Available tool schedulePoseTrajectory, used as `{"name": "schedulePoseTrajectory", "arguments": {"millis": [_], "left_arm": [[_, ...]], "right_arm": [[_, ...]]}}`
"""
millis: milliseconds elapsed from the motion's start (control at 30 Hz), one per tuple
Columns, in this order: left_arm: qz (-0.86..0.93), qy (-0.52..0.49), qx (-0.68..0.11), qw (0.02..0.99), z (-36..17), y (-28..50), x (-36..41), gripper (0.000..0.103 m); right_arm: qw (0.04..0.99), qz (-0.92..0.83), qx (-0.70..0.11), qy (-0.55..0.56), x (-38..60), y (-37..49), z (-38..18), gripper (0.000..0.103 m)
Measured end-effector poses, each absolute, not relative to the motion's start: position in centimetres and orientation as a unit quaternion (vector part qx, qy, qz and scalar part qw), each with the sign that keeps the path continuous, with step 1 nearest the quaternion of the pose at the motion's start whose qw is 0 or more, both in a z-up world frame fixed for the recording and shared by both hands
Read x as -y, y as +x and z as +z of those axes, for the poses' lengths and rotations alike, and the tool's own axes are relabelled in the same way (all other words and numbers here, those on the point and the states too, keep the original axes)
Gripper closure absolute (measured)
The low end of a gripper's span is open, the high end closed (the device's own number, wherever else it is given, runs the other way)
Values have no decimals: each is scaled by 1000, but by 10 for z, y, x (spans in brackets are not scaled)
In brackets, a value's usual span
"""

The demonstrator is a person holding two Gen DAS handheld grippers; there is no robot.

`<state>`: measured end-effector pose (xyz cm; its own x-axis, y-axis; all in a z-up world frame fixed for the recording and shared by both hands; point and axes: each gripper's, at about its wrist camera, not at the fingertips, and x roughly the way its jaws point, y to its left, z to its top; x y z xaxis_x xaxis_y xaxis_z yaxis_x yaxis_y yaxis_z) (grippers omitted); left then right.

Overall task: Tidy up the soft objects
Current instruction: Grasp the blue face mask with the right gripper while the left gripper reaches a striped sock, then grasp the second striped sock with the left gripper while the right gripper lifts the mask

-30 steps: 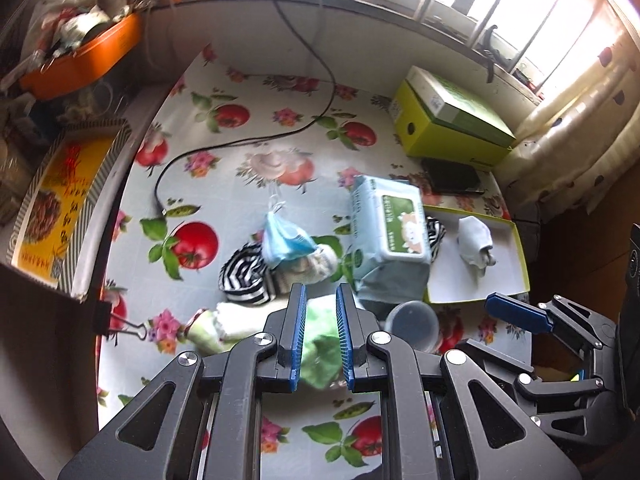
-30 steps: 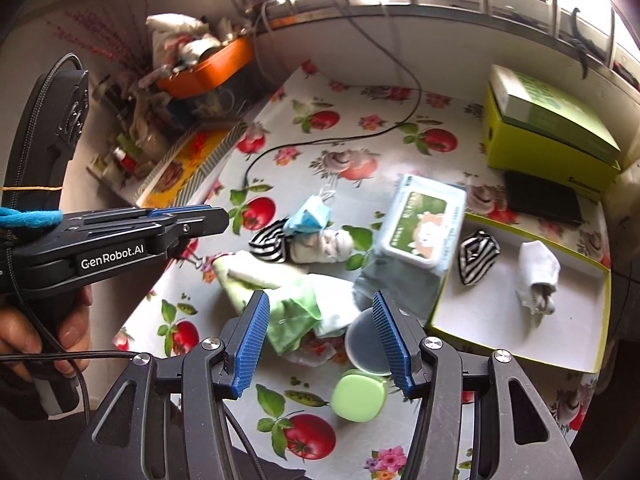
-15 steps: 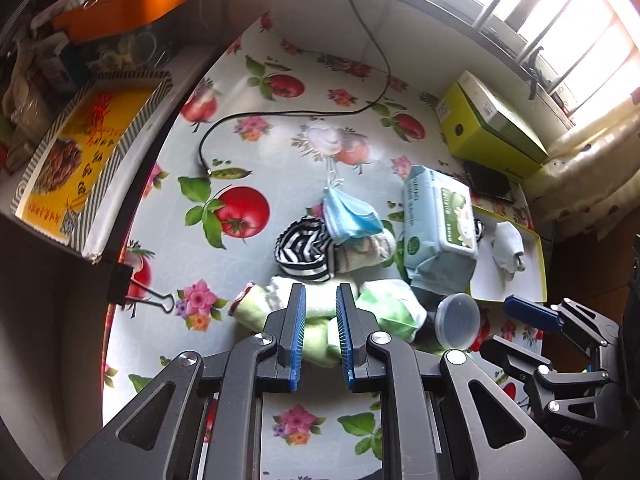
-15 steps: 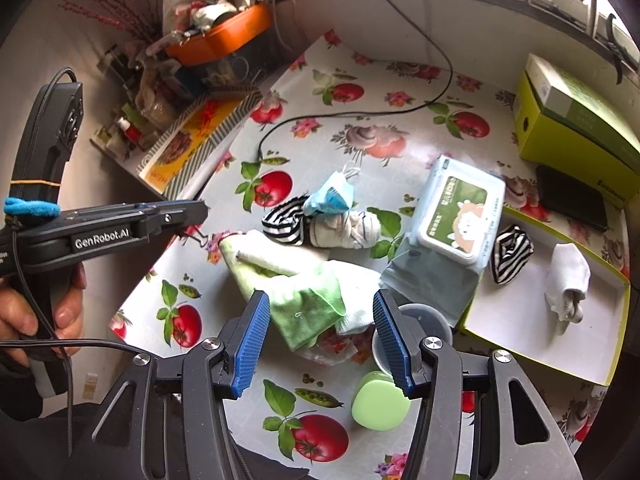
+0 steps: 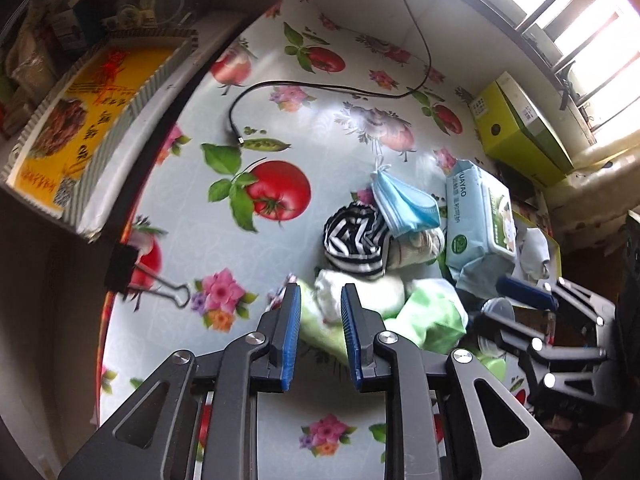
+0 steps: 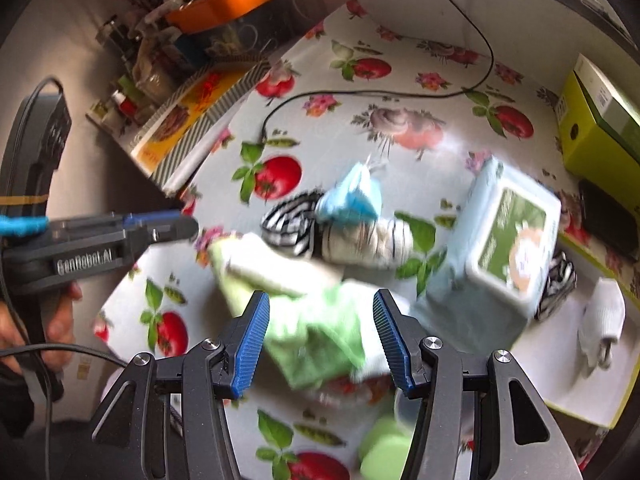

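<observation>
On the fruit-print tablecloth (image 5: 304, 128), the left gripper (image 5: 320, 312) stands parted over the pale green towel (image 5: 360, 304); its jaws have just been opening, the cloth lying between them, ungripped. The right gripper (image 6: 320, 320) is open above the same towel. At two o'clock from it sits a wet-wipes pack (image 5: 476, 220).

left tool (image 5: 316, 300) jaws just opening, right tool (image 6: 320, 312) agape, both pitched downward
</observation>
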<state>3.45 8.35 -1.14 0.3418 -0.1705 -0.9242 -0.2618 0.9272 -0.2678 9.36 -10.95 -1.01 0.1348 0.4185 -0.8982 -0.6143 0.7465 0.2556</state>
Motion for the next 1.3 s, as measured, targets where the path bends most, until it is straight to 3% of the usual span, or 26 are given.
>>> {"name": "schedulePoseTrajectory", "arguments": {"millis": [133,233,433,467,533,700,833,900,1300], "left_arm": [[15,-191,-578,793,-26,56,-87,80],[6,-195,-580,791,-34,68,-90,74],[2,-201,-586,785,-49,87,-96,73],[0,-204,-588,783,-52,90,-98,73],[-5,-209,-594,777,-59,95,-98,73],[-22,-220,-603,767,-71,105,-95,73],[-38,-226,-608,760,-74,109,-87,70],[-47,-224,-611,758,-75,111,-80,61],[-49,-194,-651,732,-100,117,-58,58]], "right_arm": [[752,341,-558,-86,95,120,-17,49],[750,334,-565,-81,85,138,-27,49],[740,316,-588,-81,71,172,-57,49],[736,312,-595,-82,69,177,-64,51],[730,310,-604,-79,68,183,-72,70],[737,312,-593,-86,71,186,-67,85],[748,310,-582,-73,83,187,-54,87],[750,310,-580,-66,88,186,-49,92],[761,307,-569,-46,112,173,-33,93]]}}
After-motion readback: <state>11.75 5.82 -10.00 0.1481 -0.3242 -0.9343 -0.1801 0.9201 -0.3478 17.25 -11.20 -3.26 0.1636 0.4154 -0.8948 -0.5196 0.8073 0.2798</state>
